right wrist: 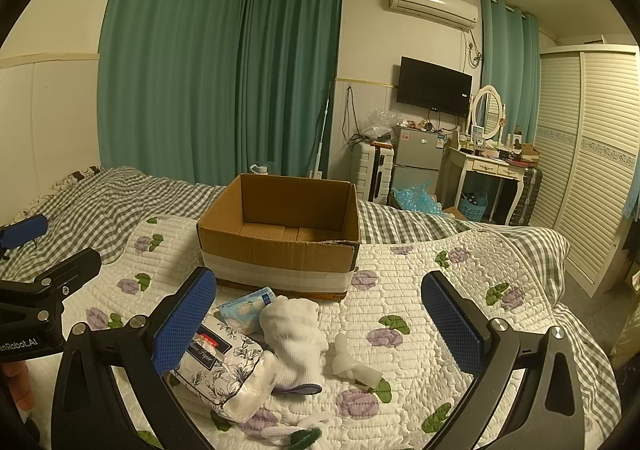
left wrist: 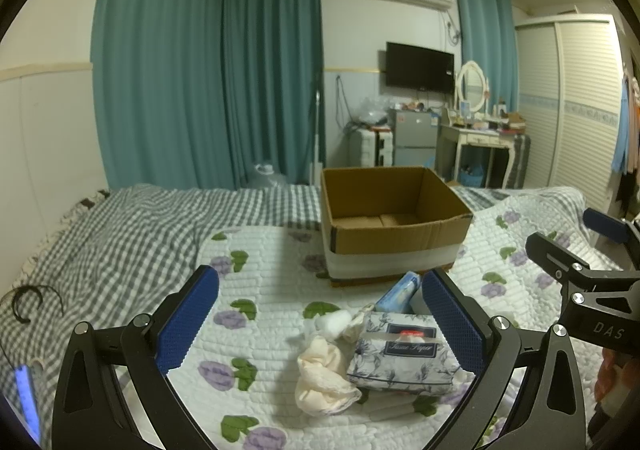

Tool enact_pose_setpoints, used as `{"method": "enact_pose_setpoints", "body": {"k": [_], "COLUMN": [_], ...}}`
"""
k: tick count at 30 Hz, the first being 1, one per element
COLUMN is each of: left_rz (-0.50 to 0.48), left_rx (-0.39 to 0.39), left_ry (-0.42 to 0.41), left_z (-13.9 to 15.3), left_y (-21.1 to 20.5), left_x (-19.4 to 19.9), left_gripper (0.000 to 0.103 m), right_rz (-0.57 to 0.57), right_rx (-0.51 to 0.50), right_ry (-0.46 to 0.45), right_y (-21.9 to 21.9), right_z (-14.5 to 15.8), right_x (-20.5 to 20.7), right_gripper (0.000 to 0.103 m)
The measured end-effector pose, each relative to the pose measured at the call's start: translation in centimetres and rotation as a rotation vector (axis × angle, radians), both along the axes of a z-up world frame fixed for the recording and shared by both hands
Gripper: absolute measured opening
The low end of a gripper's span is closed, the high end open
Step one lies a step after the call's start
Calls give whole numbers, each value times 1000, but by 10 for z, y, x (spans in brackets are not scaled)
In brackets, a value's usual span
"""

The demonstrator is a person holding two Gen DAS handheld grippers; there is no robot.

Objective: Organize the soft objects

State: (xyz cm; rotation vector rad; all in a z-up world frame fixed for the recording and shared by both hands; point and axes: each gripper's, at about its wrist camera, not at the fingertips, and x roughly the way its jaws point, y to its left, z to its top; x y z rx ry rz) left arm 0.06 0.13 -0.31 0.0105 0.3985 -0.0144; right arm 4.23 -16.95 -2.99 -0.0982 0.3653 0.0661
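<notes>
With both grippers' jaws wide open and empty, I should centre my left gripper (left wrist: 320, 326) squarely over the tissue pack (left wrist: 402, 356) before squeezing.

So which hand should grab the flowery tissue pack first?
Probably the left gripper: it is open, with the tissue pack between its fingers. The right gripper frames the white sock instead.

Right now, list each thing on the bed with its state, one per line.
Cardboard box: upright, open, nothing visible inside.
Tissue pack: lying flat, sealed.
Blue packet: lying by the box.
White sock: crumpled, loose.
Peach cloth: crumpled.
Left claw: open, empty.
Right claw: open, empty.
</notes>
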Motion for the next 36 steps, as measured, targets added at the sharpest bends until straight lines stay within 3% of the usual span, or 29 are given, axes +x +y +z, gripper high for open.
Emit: {"method": "enact_pose_setpoints", "body": {"k": [29,36], "left_rz": [1,7], "left_rx": [3,-1], "left_ry": [1,-17], "left_z": [-1,13], "left_y": [0,4], "left_x": [0,-17], "left_gripper": [103,103], "right_rz": [0,5], "right_rx": [-6,-15], "right_ry": [12,-16], "right_y": [3,-1], "right_z": [-7,15], "right_x": [-2,-21], "right_gripper": [103,103]}}
